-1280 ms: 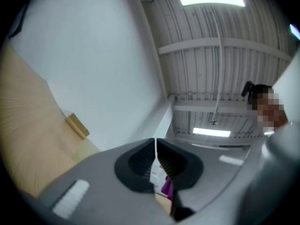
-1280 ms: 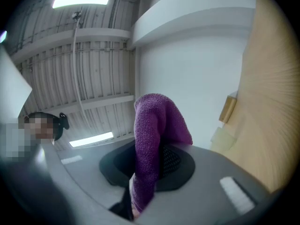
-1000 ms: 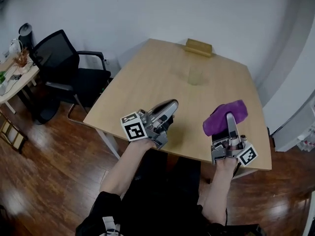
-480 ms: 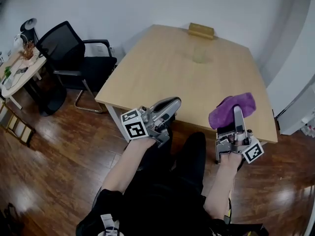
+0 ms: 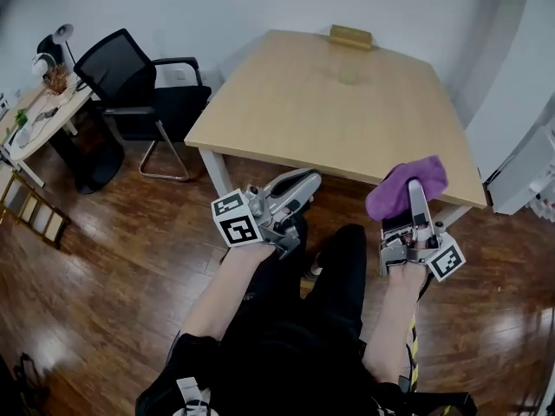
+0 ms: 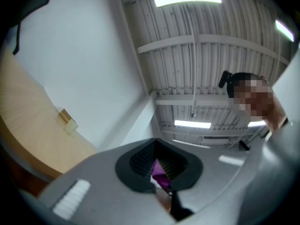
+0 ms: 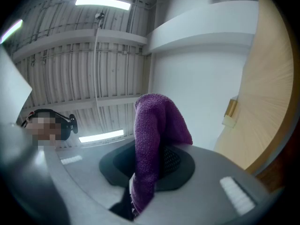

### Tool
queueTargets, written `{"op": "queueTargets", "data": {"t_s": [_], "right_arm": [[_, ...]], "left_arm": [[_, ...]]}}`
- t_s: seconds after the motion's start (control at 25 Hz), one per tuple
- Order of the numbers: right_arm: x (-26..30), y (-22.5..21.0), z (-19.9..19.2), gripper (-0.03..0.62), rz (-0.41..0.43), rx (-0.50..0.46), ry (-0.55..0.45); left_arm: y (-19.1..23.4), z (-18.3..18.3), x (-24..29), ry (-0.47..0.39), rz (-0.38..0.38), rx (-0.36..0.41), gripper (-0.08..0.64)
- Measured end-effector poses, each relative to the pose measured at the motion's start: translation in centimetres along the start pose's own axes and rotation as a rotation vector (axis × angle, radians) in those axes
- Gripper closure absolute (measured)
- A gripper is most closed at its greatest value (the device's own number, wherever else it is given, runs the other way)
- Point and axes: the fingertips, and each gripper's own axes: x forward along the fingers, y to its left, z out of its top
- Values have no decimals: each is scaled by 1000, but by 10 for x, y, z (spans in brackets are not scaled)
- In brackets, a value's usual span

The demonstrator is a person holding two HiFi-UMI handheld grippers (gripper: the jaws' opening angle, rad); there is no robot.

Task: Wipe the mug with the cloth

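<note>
The pale, see-through mug (image 5: 349, 74) stands far back on the wooden table (image 5: 286, 120), below a small wooden block (image 5: 349, 36). My right gripper (image 5: 414, 185) is shut on the purple cloth (image 5: 397, 191), which bunches over its tips; in the right gripper view the cloth (image 7: 154, 125) hangs between the closed jaws. My left gripper (image 5: 303, 181) is shut with nothing held. Both grippers hover off the table's near edge, above the person's legs. In the left gripper view the mug (image 6: 71, 126) is small and far away.
A black office chair (image 5: 130, 81) stands left of the table. A small side table (image 5: 30, 124) with clutter is at the far left. A white cabinet (image 5: 531, 176) sits at the right. Dark wooden floor (image 5: 113, 267) lies below.
Both grippers, the right still holding the cloth, have drawn back from over the table to beyond its near edge. The table and mug now lie farther away.
</note>
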Motion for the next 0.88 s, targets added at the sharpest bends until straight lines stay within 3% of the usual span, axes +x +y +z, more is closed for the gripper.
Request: {"op": "queueTargets", "data": {"t_s": [0.24, 0.68, 0.88], "right_arm": [[-27, 46, -14, 537, 6, -15, 16], [-75, 133, -42, 537, 28, -11, 67], [-109, 192, -62, 537, 42, -21, 83]], "left_arm": [[-57, -4, -19, 30, 14, 60, 560], [-172, -7, -52, 5, -20, 130, 560], [-242, -18, -80, -11, -51, 144, 560]]}}
